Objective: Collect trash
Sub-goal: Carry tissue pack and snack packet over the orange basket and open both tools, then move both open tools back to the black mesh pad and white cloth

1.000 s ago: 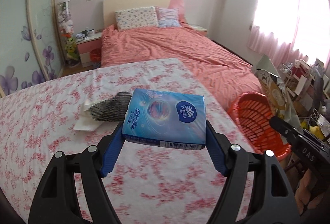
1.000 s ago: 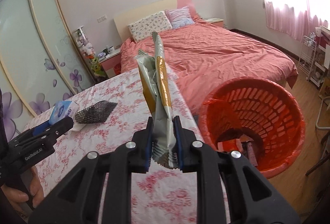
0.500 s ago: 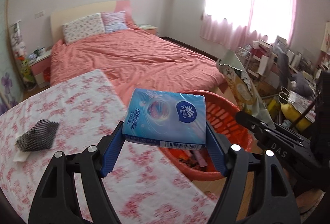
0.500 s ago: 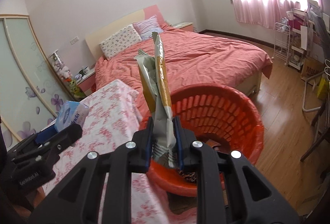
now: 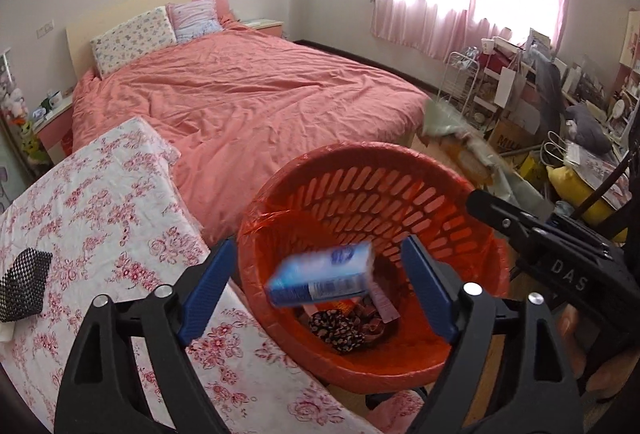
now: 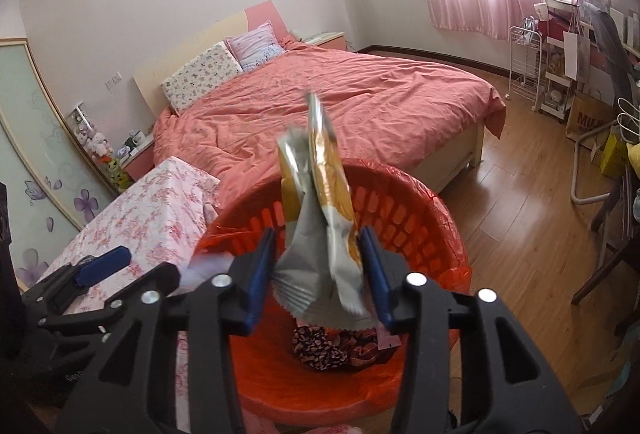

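My left gripper [image 5: 320,286] hangs over the red basket [image 5: 360,194], its jaws opening wide. The blue tissue pack [image 5: 320,274] is blurred and loose between them, dropping toward the basket with neither pad touching it. My right gripper [image 6: 318,274] is also above the basket [image 6: 420,218], jaws opening. The silver and gold snack wrapper [image 6: 320,214] stands blurred between the pads, no longer pinched. A dark patterned scrap [image 5: 336,326] and other bits lie on the basket floor. Each gripper shows in the other's view: the right gripper [image 5: 560,254], the left gripper [image 6: 100,266].
A table with a floral cloth [image 5: 100,214] sits left of the basket, with a black mesh piece [image 5: 22,284] on it. The pink bed [image 5: 240,94] lies behind. Racks and bags [image 5: 540,106] crowd the right wall on a wooden floor [image 6: 520,214].
Both grippers swung from over the table to above the red basket and tipped downward. Both jaws spread: the tissue pack and the wrapper, gripped before, are now released and falling.
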